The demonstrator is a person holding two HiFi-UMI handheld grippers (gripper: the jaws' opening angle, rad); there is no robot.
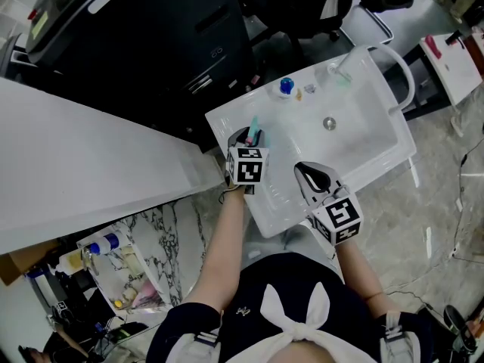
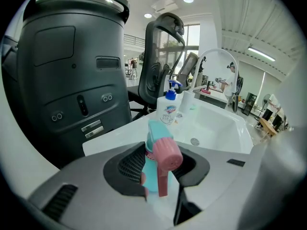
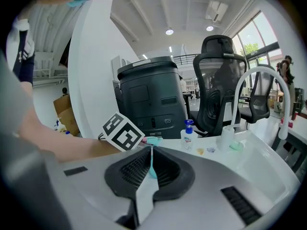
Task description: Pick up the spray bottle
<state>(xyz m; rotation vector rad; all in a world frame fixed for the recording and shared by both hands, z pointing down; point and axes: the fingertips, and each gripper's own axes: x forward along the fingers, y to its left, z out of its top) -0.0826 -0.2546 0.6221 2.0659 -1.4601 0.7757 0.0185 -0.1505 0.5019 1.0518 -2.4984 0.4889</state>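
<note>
The left gripper (image 2: 163, 152) is clamped on the spray bottle (image 2: 154, 176) (teal body, pink trigger head). The bottle stands upright between the jaws, its head poking above them, at the left rim of the white sink (image 1: 378, 123). The right gripper (image 3: 149, 169) hangs just beside it over the sink's front edge, jaws pressed together on nothing.

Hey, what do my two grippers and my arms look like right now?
The left gripper and right gripper both have pale grey bodies and dark ribbed jaw pads. Each carries a cube with black-and-white square markers behind the jaws. The forearms are bare. The person wears a dark short-sleeved top with a white bow at the front.
</note>
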